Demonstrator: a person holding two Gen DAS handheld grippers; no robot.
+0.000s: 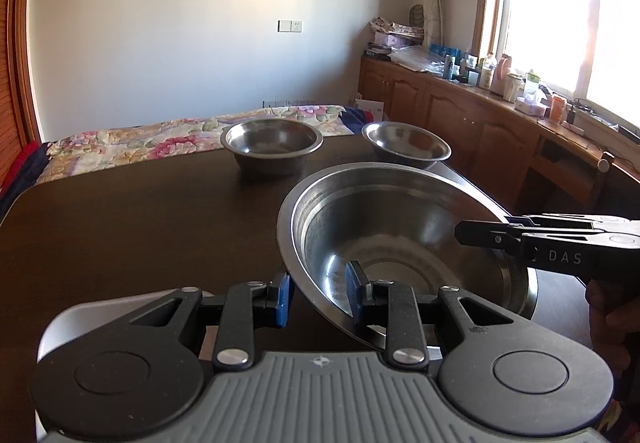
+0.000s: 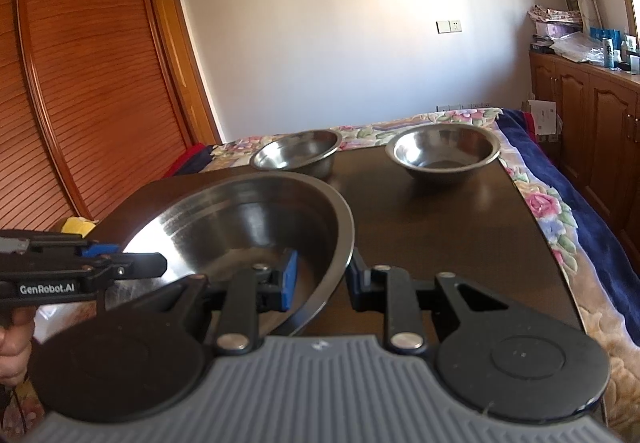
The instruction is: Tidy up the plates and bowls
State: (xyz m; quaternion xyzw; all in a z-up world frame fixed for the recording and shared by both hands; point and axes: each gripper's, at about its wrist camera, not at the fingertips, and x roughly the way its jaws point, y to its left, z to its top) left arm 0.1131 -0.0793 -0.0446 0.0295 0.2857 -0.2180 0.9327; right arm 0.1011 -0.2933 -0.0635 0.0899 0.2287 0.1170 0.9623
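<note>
Bench [image 2: 460, 211]: we have a dark, slick top beside a bed with a floral blanket [image 2: 560, 227]; anything that slips from us would likely skid, and the right edge drops straight onto that blanket.

Large steel basin [image 1: 400, 227]: it sits nearest us and looks tilted, its near rim raised toward the left claw; whether its base touches the bench we cannot tell. With two claws gripping opposite sides of the rim, we judge that uneven lifting would twist it and let the thin, polished rim slide out.

Left steel bowl [image 1: 272, 141]: it stands upright at the far end of the bench, well apart from the basin. If we swing the basin forward carelessly, we could knock it toward the bed.

Right steel bowl [image 1: 406, 145]: upright, near the far right corner, just beside the basin's far rim in the left wrist view. This is the one we would most likely clip.

Left claw [image 1: 318, 297]: its blue pads straddle the basin's rim, one outside, one inside; we cannot tell if they pinch it.

Right claw [image 2: 320, 281]: likewise set across the rim, grip unclear.
</note>
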